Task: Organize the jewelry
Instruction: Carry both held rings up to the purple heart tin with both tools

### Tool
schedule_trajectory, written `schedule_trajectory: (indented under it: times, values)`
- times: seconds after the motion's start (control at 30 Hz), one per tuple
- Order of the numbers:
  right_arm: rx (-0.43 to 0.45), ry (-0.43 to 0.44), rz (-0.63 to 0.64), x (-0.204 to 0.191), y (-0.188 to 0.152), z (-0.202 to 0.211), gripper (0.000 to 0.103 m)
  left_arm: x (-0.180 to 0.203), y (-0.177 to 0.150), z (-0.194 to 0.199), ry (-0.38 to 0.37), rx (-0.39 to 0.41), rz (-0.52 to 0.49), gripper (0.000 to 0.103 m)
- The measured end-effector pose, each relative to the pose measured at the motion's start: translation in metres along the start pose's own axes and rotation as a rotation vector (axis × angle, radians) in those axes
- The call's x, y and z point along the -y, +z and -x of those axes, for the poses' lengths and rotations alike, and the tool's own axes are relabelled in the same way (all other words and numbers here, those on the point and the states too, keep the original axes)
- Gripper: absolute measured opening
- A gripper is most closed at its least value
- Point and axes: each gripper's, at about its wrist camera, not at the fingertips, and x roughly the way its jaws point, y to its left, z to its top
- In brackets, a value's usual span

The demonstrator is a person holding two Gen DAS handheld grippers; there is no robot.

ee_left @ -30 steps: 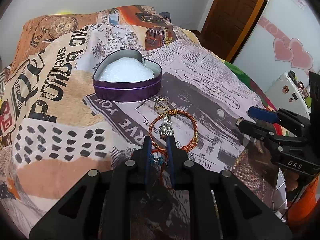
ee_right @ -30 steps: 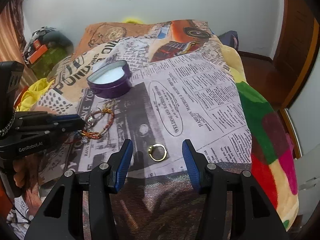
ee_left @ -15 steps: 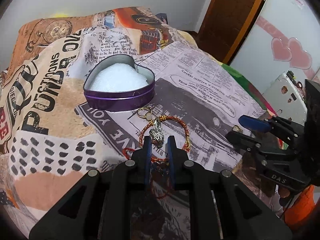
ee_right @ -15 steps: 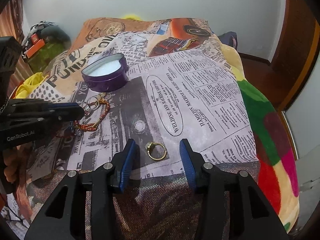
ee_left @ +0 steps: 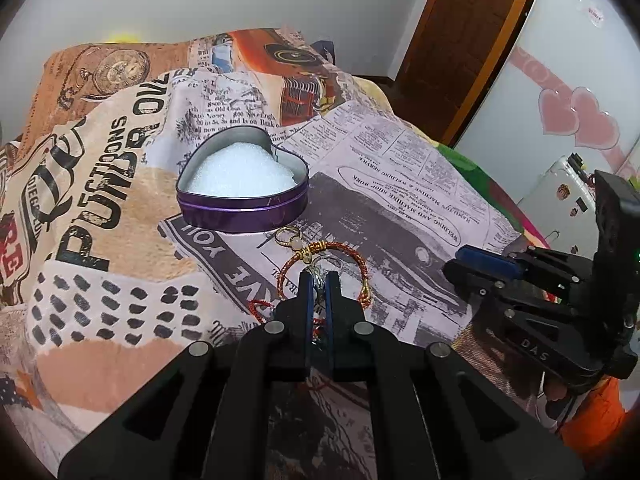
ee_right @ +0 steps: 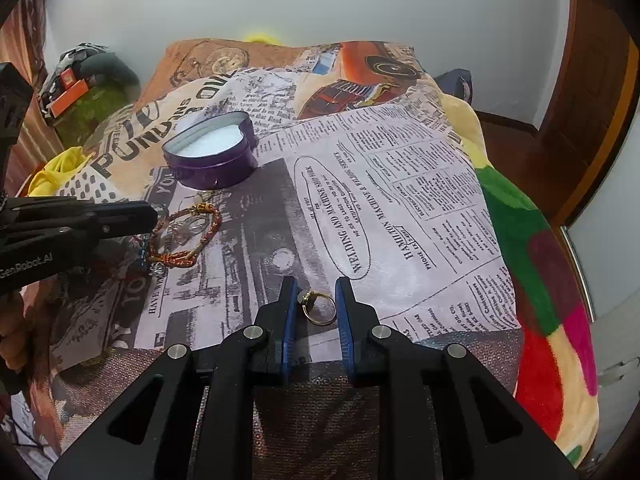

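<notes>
A purple heart-shaped tin with white foam inside stands open on the printed bedspread; it also shows in the right wrist view. My left gripper is shut on a small silver piece, inside the loop of an orange braided bracelet. A gold ring lies between the bracelet and the tin. My right gripper is open, its fingers on either side of another gold ring lying on the bedspread. The bracelet lies beside the left gripper.
The bedspread covers a bed that drops off at the right over a colourful blanket. A wooden door and a white cupboard with pink hearts stand at the right. A bag and clutter sit at the far left.
My left gripper has moved forward to the bracelet and stays shut on the silver piece. My right gripper has narrowed around the gold ring.
</notes>
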Motion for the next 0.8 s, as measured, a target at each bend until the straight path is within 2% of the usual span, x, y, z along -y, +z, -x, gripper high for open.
schedule_trajectory:
  times: [0.43, 0.8]
  values:
    - [0.046, 0.010, -0.001, -0.010, 0.009, 0.024, 0.017, -0.005, 0.001, 0.044, 0.042, 0.086, 0.017, 0.004]
    - [0.128, 0.014, 0.034, -0.027, 0.044, 0.041, 0.017, -0.020, 0.023, 0.072, 0.073, 0.179, 0.034, 0.004]
